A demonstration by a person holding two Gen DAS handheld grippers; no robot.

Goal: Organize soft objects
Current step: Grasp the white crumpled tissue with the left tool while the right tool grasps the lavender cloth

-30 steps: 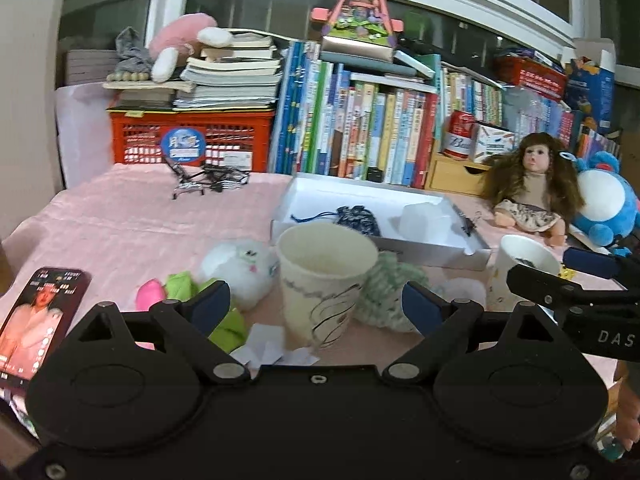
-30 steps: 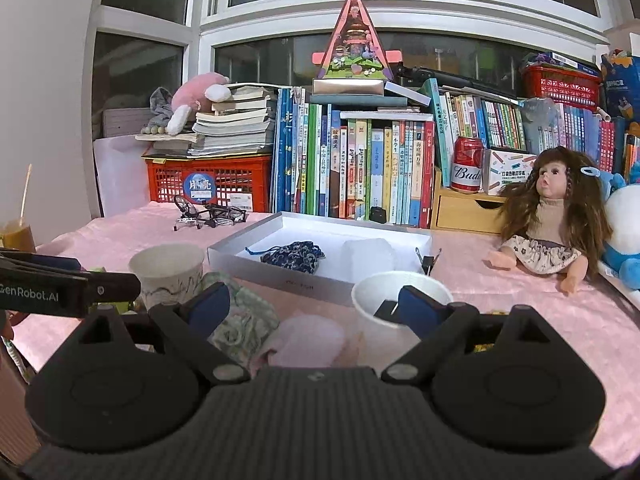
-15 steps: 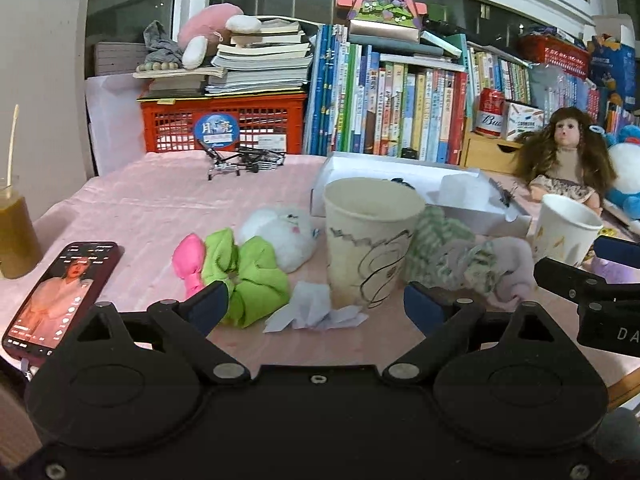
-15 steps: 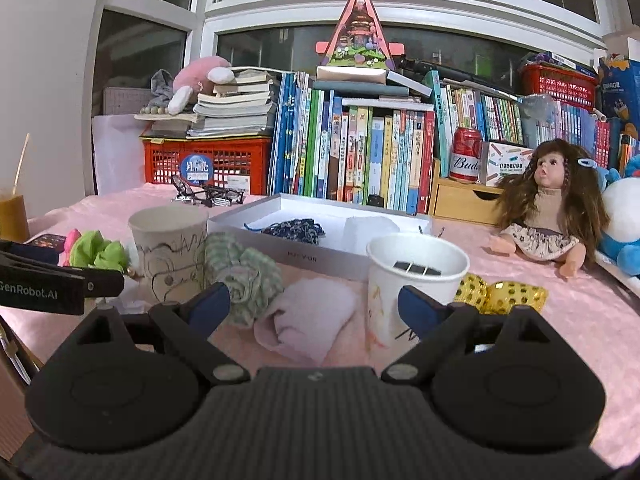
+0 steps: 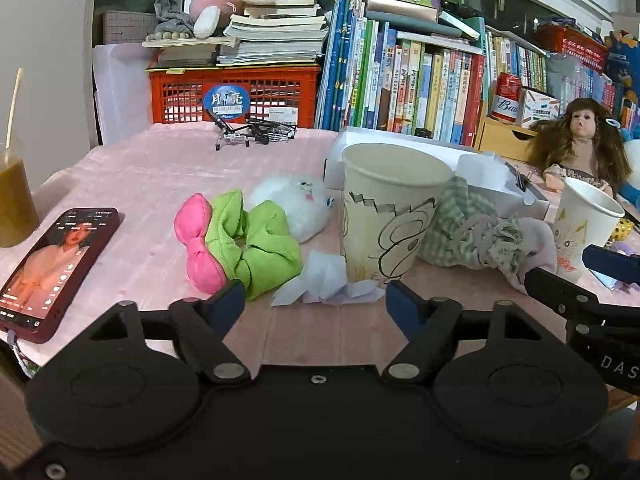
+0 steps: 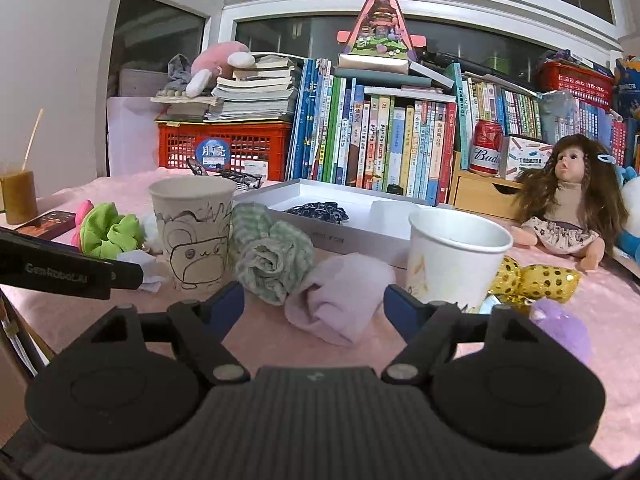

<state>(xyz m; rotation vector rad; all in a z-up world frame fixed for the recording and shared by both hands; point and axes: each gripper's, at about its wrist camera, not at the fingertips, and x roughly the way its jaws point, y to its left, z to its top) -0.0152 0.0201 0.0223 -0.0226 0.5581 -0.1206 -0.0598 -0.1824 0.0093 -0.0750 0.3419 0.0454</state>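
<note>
Judging by how things lie, the sorting has barely begun: nearly all the soft pieces are still loose on the pink-covered table (image 5: 152,172), and only a dark patterned scrap of cloth (image 6: 318,213) sits in the shallow white box (image 6: 344,236) toward the table's far edge, by the books. The left gripper (image 5: 314,300) hangs low over the near edge with its jaws wide and nothing between them, facing a crumpled white tissue (image 5: 326,280) at the foot of the paper cup with line drawings (image 5: 390,216). Toward the left edge from that cup lie a crinkly lime-green scrunchie (image 5: 260,244), a plump pink bow (image 5: 198,244) touching it, and a fluffy white plush ball (image 5: 294,204) just behind. The right gripper (image 6: 314,302) is likewise spread wide and empty, pointed at a rolled lilac sock (image 6: 340,296), matte and limp. A green checked scrunchie (image 6: 272,256), ruffled and bunched, touches the sock and leans against the drawn cup. Nearer the right edge stands a second white paper cup (image 6: 452,256), whose inside I cannot see from here. Beside it lie a glittery gold sequinned bow (image 6: 532,278) and a fuzzy purple piece (image 6: 560,328). I'd guess the cups or the box are meant to take these things, but which goes where is not plain. A phone (image 5: 52,268) lies at the near left corner.
</note>
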